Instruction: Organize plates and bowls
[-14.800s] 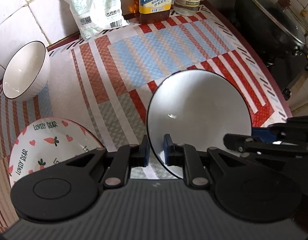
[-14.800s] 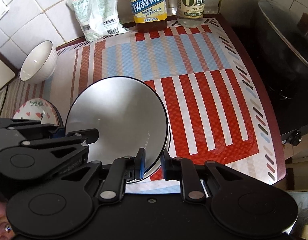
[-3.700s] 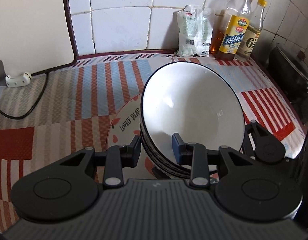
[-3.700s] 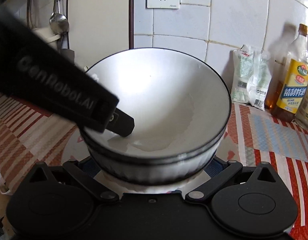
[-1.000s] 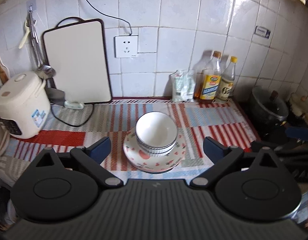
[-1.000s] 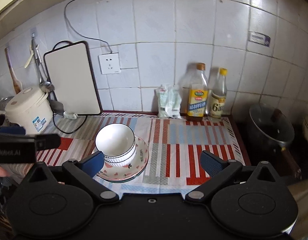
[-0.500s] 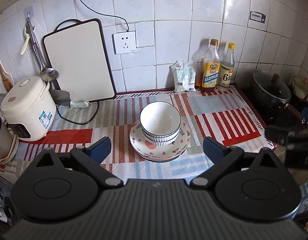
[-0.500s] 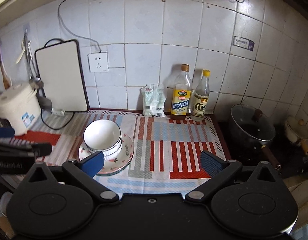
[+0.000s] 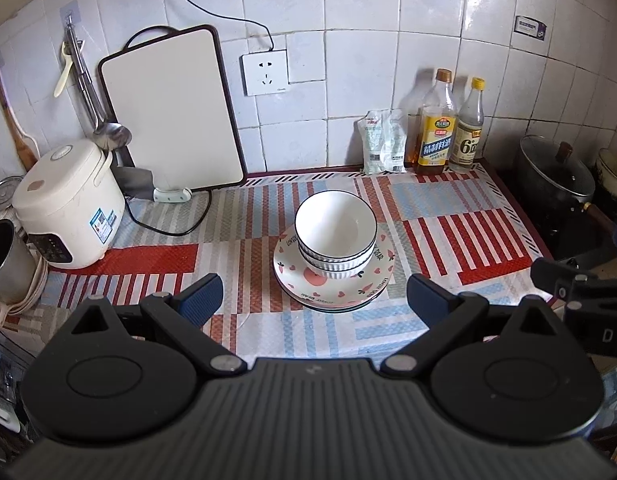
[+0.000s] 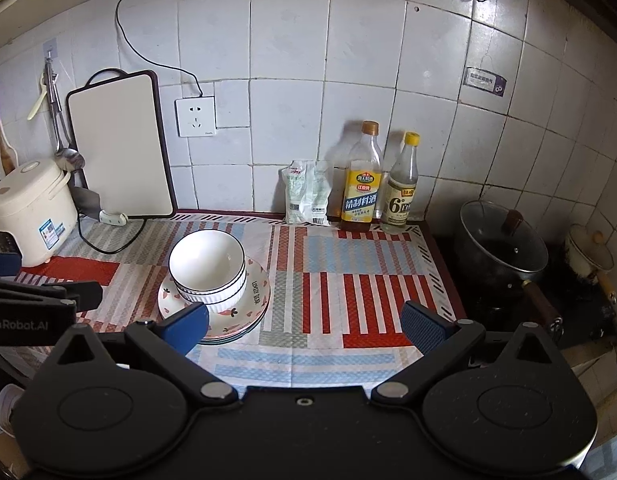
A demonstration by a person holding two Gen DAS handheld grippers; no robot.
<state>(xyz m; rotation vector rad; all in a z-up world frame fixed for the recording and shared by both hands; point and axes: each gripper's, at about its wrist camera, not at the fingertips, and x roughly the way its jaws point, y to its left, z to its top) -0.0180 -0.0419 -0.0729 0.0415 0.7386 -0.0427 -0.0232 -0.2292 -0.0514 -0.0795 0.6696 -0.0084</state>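
1. Two white bowls (image 9: 335,232) nested, black rims, sitting on stacked plates (image 9: 368,280) with heart and carrot print; stack is mid-surface on striped mat (image 9: 448,232).
2. Landmark = bowl stack. Behind it at the wall: white packet (image 9: 382,142), amber bottle (image 9: 435,136), clear bottle (image 9: 470,130).
3. Behind-left of stack: cutting board (image 9: 172,112) leaning on tiles, socket (image 9: 265,73) above, rice cooker (image 9: 66,204) far left, metal cup (image 9: 6,256) at the edge.
4. Right of stack, off the mat: lidded dark pot (image 9: 556,176).
5. Left gripper (image 9: 310,298) near side of stack, jaws wide, nothing held, well apart from plates.
6. Right gripper (image 10: 304,328) front-right of stack, jaws wide, empty; its left pad overlaps the plate rim in the right wrist view, contact can't be told.
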